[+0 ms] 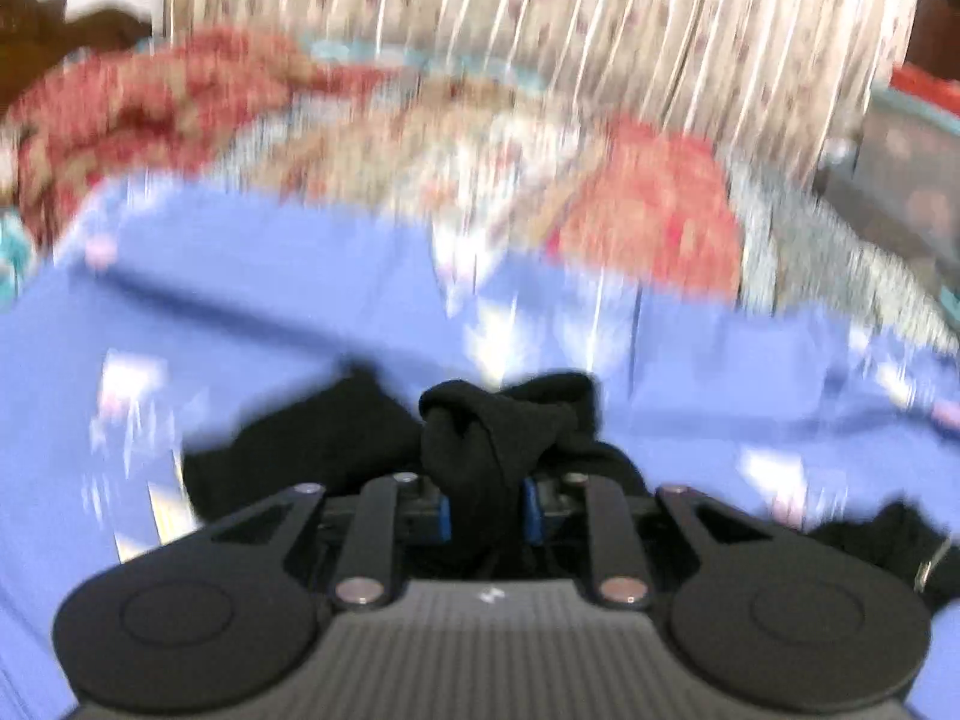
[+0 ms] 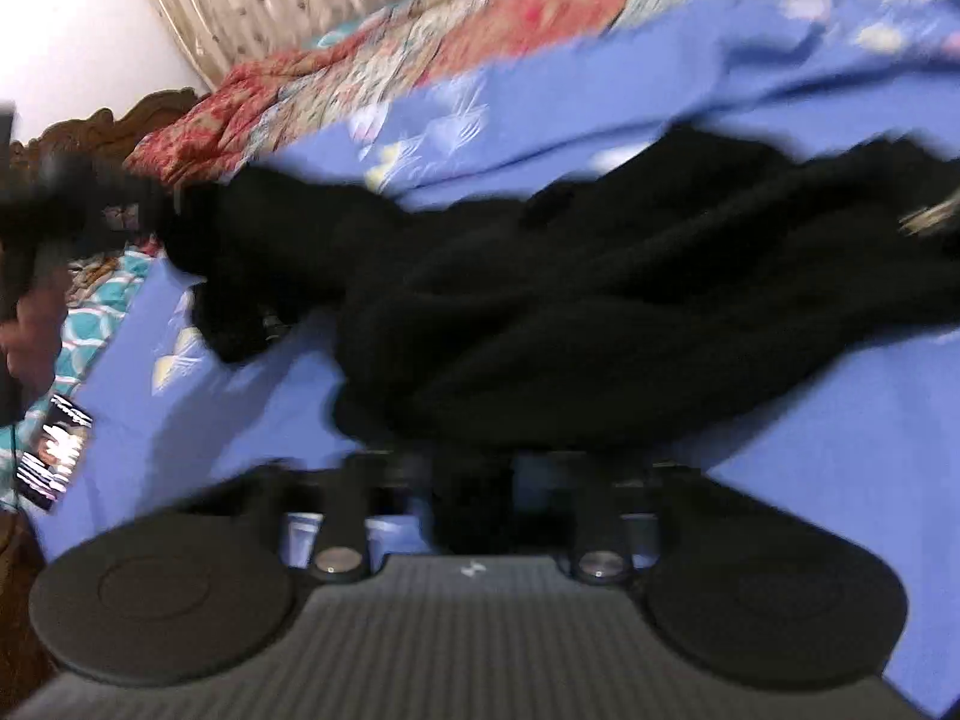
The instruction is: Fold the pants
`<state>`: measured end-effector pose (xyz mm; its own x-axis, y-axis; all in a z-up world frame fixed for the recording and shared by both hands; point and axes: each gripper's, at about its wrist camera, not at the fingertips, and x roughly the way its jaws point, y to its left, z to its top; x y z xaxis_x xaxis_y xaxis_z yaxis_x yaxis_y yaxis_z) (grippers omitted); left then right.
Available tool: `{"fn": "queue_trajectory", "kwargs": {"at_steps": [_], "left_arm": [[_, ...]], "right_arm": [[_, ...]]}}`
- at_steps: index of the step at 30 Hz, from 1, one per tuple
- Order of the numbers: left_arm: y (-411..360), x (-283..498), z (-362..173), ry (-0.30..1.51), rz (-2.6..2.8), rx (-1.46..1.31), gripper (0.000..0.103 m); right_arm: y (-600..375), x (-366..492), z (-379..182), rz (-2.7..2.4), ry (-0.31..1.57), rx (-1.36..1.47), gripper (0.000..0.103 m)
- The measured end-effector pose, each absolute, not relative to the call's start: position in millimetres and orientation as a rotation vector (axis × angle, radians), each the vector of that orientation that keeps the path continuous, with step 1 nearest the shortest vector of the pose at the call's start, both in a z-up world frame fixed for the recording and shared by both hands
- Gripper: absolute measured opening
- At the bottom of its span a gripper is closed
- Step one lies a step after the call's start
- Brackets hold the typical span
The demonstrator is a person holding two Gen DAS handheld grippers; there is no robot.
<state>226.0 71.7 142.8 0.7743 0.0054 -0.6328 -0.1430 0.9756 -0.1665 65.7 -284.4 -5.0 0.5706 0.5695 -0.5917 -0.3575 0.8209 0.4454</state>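
Left wrist view shows my left gripper (image 1: 485, 507) clamped on a bunched fold of the black fabric pants (image 1: 489, 429) at lower centre, over the blue floral bedsheet (image 1: 240, 300). Right wrist view shows the pants (image 2: 570, 312) sprawled across mid-frame; my right gripper (image 2: 474, 510) is nearly closed on their dark edge, though blur hides the pads.

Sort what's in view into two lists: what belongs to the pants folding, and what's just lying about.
Belongs to the job:
black pants
left gripper, shut on the pants
right gripper, shut on the pants

Lying about:
red patterned quilt
blue bedsheet
curtain
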Motion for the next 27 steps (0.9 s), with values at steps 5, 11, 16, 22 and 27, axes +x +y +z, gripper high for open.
{"fn": "queue_trajectory", "kwargs": {"at_steps": [5, 11, 16, 22, 27], "left_arm": [[82, 224, 199, 0.459, 0.146, -0.188, 0.053], [103, 193, 150, 0.560, 0.146, -0.149, 0.094], [134, 146, 91, 0.744, 0.125, -0.303, 0.093], [157, 95, 57, 0.876, 0.125, -0.468, 0.093], [149, 81, 23, 1.016, 0.101, -0.533, 0.093]], "right_arm": [[-265, 46, 56, 1.078, 0.616, 0.838, 0.013], [-281, 61, 33, 0.770, 0.655, 0.803, 0.018], [-276, 59, -3, 0.648, 0.805, 0.817, 0.030], [-308, 28, -20, 0.581, 0.829, 0.835, 0.034], [-354, -6, -41, 0.504, 0.804, 0.841, 0.034]]}}
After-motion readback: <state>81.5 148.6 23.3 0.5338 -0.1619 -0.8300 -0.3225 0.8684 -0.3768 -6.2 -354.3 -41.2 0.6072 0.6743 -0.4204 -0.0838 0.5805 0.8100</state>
